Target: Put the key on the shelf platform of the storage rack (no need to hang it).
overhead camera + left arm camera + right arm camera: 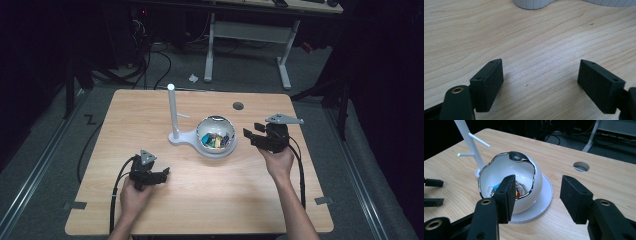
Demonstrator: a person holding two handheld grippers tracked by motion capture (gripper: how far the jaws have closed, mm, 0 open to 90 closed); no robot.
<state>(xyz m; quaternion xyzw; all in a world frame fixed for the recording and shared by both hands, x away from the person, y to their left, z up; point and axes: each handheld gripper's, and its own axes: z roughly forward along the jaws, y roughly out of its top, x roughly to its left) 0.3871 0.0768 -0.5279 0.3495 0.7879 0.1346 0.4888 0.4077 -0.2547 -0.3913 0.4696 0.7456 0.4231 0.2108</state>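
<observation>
At table centre: white bowl (216,136) w/ small coloured bits, both tongs released.
We judge it glossy, slippery, fragile; right gripper (537,195) at its 3 o'clock should pinch the rim; left gripper (540,82) empty.

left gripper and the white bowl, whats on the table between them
Nothing: in the high view, bare wood runs from the left gripper to the white bowl on its white stand.

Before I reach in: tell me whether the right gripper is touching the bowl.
Apart. In the high view, bare table lies between the right gripper and the bowl, whose rim stands clear of its fingers.
</observation>
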